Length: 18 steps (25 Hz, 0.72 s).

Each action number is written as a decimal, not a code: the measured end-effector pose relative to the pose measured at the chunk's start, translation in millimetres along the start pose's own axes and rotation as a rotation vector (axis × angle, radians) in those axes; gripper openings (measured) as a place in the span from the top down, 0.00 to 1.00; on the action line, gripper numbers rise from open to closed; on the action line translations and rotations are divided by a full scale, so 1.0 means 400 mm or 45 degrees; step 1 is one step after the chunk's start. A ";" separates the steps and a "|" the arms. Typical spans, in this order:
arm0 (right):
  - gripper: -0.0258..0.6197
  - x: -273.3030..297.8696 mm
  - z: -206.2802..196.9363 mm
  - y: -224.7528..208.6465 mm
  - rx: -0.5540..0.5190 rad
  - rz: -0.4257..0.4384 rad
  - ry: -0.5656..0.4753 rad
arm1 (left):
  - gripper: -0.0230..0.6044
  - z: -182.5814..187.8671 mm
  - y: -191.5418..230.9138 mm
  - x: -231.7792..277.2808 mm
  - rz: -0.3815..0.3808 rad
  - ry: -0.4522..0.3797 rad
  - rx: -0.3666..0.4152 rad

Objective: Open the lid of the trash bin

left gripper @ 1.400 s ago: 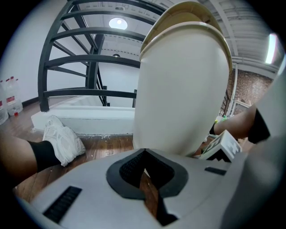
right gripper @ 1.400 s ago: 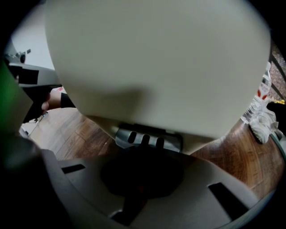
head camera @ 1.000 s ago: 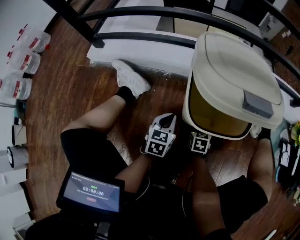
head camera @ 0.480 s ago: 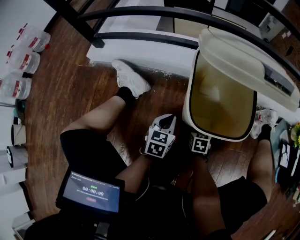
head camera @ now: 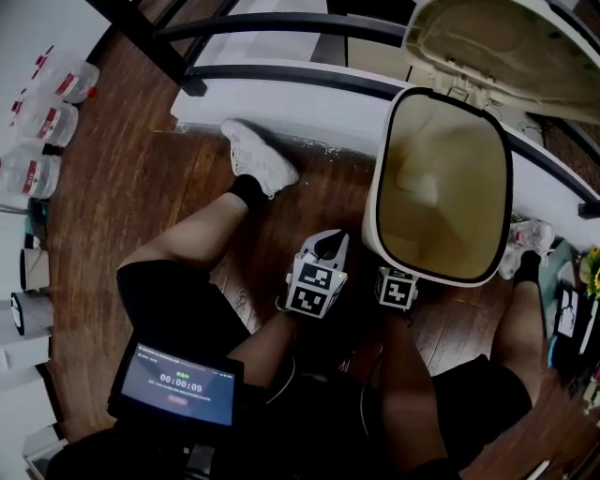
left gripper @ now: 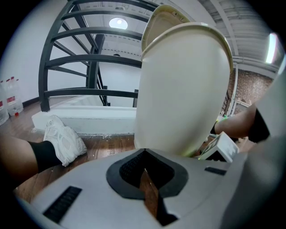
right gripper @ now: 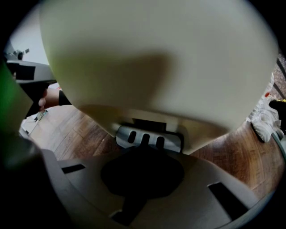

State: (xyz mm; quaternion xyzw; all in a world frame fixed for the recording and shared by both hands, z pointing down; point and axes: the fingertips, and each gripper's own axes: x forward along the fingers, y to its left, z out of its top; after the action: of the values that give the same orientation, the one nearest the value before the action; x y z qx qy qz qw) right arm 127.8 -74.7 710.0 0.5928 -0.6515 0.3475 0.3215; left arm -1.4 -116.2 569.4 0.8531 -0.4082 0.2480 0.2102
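The cream trash bin (head camera: pixel 373 202) stands on the wood floor between the person's legs, and its lid (head camera: pixel 497 42) is tipped up and back, so the empty inside shows. In the left gripper view the bin (left gripper: pixel 183 89) fills the middle, with the raised lid (left gripper: pixel 161 18) behind it. My left gripper (head camera: pixel 330 242) hovers left of the bin's base, jaws shut on nothing. My right gripper (right gripper: pixel 144 150) is shut, its tip at the grey foot pedal (right gripper: pixel 149 137) at the bin's base. From the head view only its marker cube (head camera: pixel 396 288) shows under the bin's rim.
A black railing (head camera: pixel 281 26) and a white ledge (head camera: pixel 309 103) run behind the bin. White shoes (head camera: pixel 258 155) (head camera: pixel 530 239) rest on either side. Water bottles (head camera: pixel 37 122) stand at the left wall. A screen (head camera: pixel 178 380) sits at the person's waist.
The lid has swung from lying shut on the bin to standing fully open at the back. Both grippers have stayed almost where they were.
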 end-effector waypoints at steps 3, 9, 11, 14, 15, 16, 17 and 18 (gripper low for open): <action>0.95 0.000 0.002 0.006 0.021 0.022 -0.012 | 0.97 -0.002 -0.004 -0.001 -0.008 0.008 -0.007; 0.95 0.006 -0.008 0.006 0.042 0.039 -0.010 | 0.97 -0.002 -0.002 0.000 -0.003 0.007 -0.001; 0.95 0.001 -0.003 0.005 0.032 0.038 -0.011 | 0.97 -0.002 -0.006 0.000 -0.009 0.008 -0.009; 0.95 0.000 0.002 0.008 0.038 0.044 -0.017 | 0.97 -0.002 -0.003 0.001 -0.009 0.007 -0.010; 0.95 0.000 0.004 0.008 0.040 0.044 -0.024 | 0.97 -0.003 -0.004 0.003 -0.010 0.002 -0.010; 0.95 -0.001 0.005 0.006 0.039 0.039 -0.027 | 0.97 -0.004 -0.004 0.005 -0.010 -0.005 -0.009; 0.95 -0.002 0.006 0.003 0.038 0.032 -0.027 | 0.97 -0.006 -0.004 0.006 -0.010 -0.007 -0.008; 0.95 -0.004 0.006 0.002 0.035 0.028 -0.024 | 0.97 -0.006 -0.003 0.005 -0.009 -0.003 -0.008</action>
State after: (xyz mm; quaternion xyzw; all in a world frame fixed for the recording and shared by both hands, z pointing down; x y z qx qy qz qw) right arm 127.2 -75.8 707.3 0.5934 -0.6561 0.3542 0.3031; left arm 0.1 -115.2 572.4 0.8541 -0.4062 0.2448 0.2133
